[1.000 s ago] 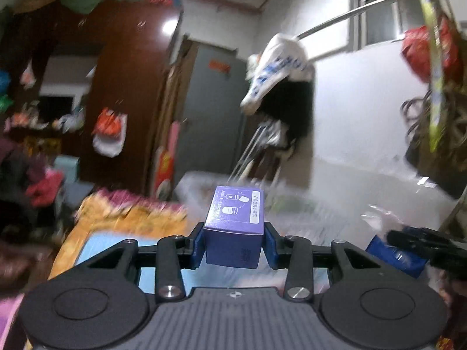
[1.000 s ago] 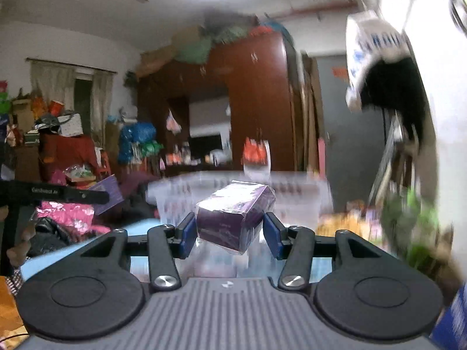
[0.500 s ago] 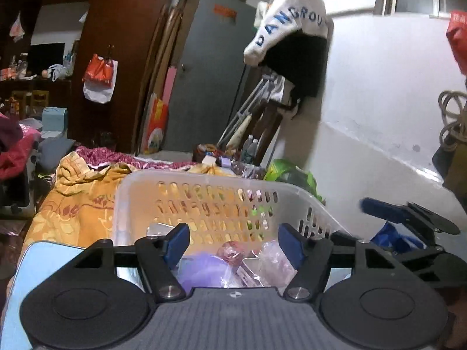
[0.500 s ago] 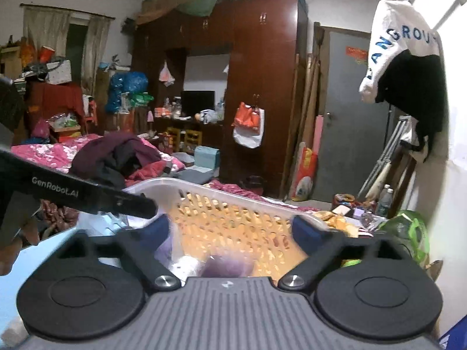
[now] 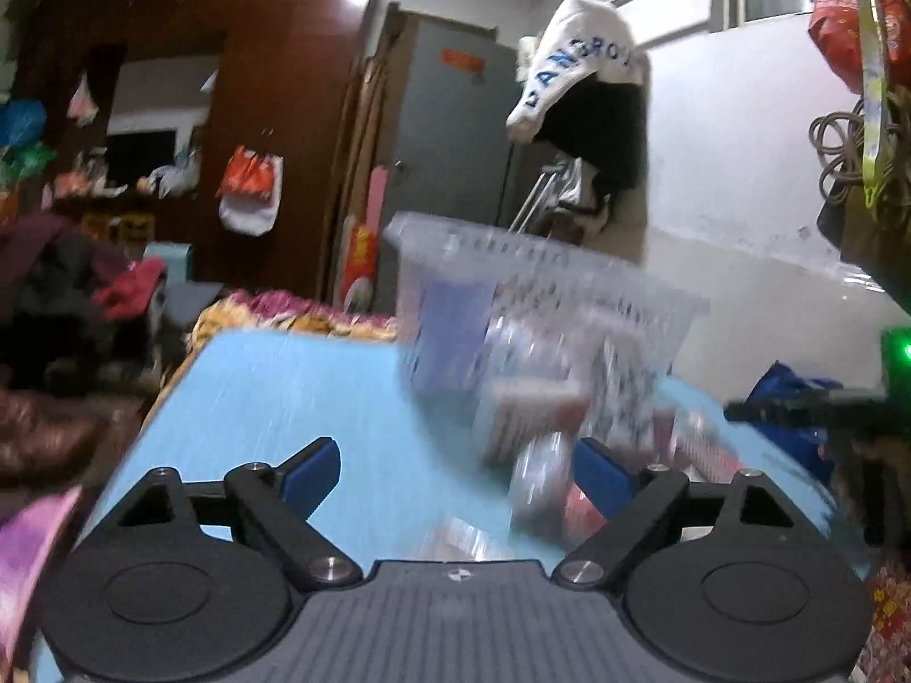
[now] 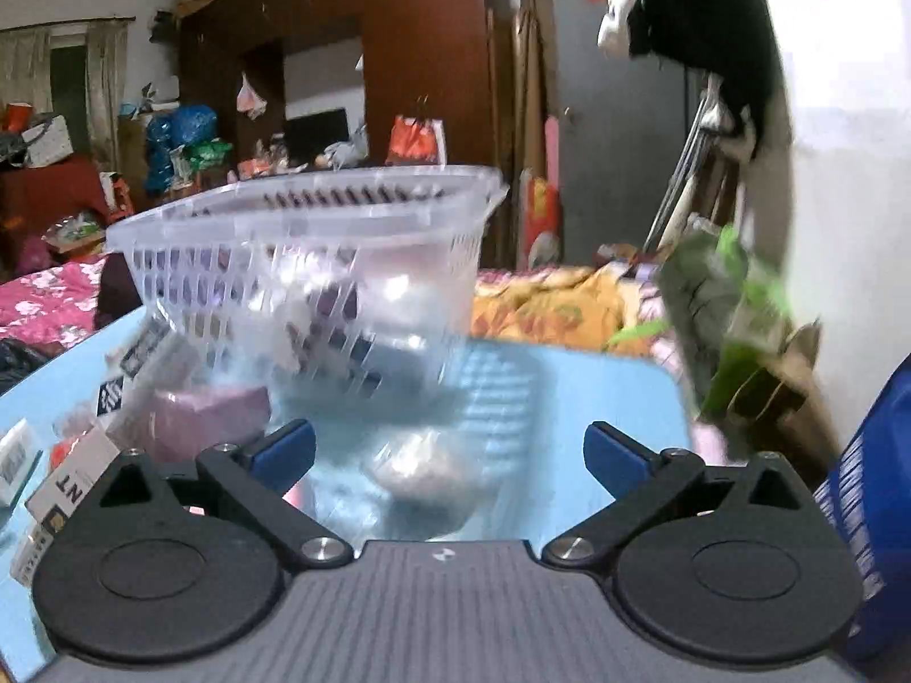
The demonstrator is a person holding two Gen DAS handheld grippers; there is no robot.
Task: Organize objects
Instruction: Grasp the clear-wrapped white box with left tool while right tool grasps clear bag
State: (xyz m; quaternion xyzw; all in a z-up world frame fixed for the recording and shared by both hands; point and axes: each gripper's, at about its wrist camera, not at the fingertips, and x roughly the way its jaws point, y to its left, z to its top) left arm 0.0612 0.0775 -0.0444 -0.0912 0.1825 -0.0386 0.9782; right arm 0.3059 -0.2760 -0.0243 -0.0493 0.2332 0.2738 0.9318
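Risk is a blind grab: both views are blurred. Left claw [image 5: 455,472] is spread wide and empty, with small packets [image 5: 546,489] near it on the blue worktop [image 5: 273,387]. Right claw [image 6: 450,455], also apart and empty, faces a silvery pouch [image 6: 427,472] before the clear basket [image 6: 307,239]; a pink box [image 6: 205,410] could get knocked.

The left claw [image 5: 455,475] has its blue-padded fingers spread wide, with nothing gripped between them. The right claw [image 6: 450,452] is likewise spread wide and empty, pointing level ahead.
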